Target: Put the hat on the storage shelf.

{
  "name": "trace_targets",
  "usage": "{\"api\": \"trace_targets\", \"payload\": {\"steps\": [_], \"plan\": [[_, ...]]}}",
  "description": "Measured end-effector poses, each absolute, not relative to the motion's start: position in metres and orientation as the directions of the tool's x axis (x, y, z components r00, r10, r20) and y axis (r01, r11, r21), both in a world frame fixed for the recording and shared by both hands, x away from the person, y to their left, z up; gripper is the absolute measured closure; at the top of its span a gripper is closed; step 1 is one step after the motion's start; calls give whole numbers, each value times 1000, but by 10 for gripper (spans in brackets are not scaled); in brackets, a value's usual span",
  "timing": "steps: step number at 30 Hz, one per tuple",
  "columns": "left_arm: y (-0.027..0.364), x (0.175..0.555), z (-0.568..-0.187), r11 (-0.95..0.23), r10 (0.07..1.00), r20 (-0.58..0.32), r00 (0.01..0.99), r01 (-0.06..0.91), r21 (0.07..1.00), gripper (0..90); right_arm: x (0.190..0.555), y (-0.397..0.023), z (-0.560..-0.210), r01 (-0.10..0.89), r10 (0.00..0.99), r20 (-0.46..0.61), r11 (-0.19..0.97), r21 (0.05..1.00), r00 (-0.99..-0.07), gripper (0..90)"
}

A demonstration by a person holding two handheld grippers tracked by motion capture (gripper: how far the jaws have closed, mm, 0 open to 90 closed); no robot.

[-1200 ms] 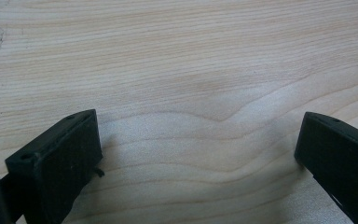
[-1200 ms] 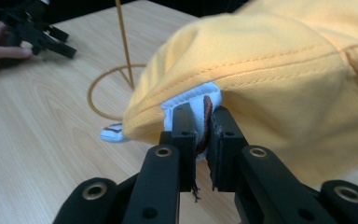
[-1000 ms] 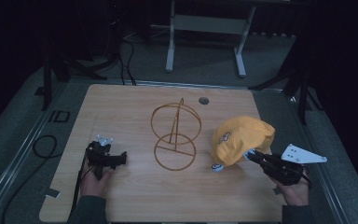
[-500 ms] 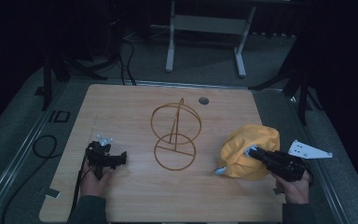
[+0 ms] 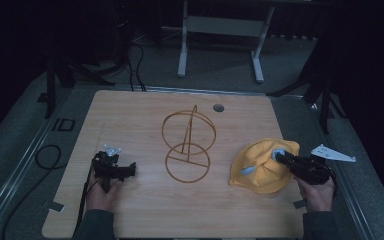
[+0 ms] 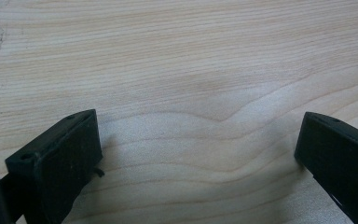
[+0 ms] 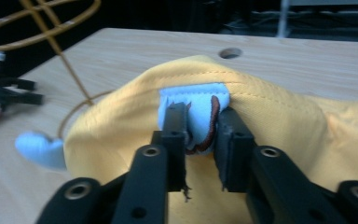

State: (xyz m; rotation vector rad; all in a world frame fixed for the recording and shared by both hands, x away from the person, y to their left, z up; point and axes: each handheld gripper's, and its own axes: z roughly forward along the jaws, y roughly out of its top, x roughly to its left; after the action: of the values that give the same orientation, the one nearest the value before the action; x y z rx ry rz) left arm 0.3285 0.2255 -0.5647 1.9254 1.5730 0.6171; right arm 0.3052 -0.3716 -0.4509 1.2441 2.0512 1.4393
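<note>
A yellow cap [image 5: 262, 167] [image 7: 270, 121] with light-blue trim lies crumpled at the table's right front. My right gripper [image 5: 280, 157] [image 7: 199, 126] is shut on the cap's light-blue strap, pinched between its two black jaws. A light-blue tab [image 7: 39, 149] sticks out at the cap's left side. A gold wire stand [image 5: 187, 147] of two rings on a post stands at the table's middle. My left gripper [image 5: 130, 170] [image 6: 198, 154] rests low over bare wood at the left front, jaws wide open with nothing between them.
The wooden table [image 5: 130, 115] has a round cable hole [image 5: 218, 107] at its back edge. A grey three-cornered plate [image 5: 332, 153] sticks out past the table's right edge. A black cable [image 5: 40, 160] loops on the floor at the left.
My right gripper has pulled the cap down toward the table's front right edge, and the cap has crumpled flatter. The left gripper has not moved.
</note>
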Motion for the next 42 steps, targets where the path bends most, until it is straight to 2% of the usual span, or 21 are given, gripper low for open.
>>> {"api": "trace_targets", "payload": {"steps": [4,6,10,16,25,42], "plan": [[226,329,-565,-144,980,-4,201,716,684,4,306,-371,-452,473,833,155,140,870,-531,649],[226,329,-565,-144,980,-4,201,716,683,4,305,-368,-452,477,846,111,182,860,-522,595],[225,329,-565,-144,980,-4,201,716,684,3,304,-367,-450,467,861,84,188,864,-502,541],[226,329,-565,-144,980,-4,201,716,684,4,304,-367,-443,453,856,70,200,869,-512,526],[226,328,-565,-147,979,-3,203,717,681,4,315,-357,-439,454,829,19,287,844,-559,524],[226,329,-565,-145,979,-4,201,716,683,4,328,-352,-434,463,792,-20,378,802,-611,516]]}}
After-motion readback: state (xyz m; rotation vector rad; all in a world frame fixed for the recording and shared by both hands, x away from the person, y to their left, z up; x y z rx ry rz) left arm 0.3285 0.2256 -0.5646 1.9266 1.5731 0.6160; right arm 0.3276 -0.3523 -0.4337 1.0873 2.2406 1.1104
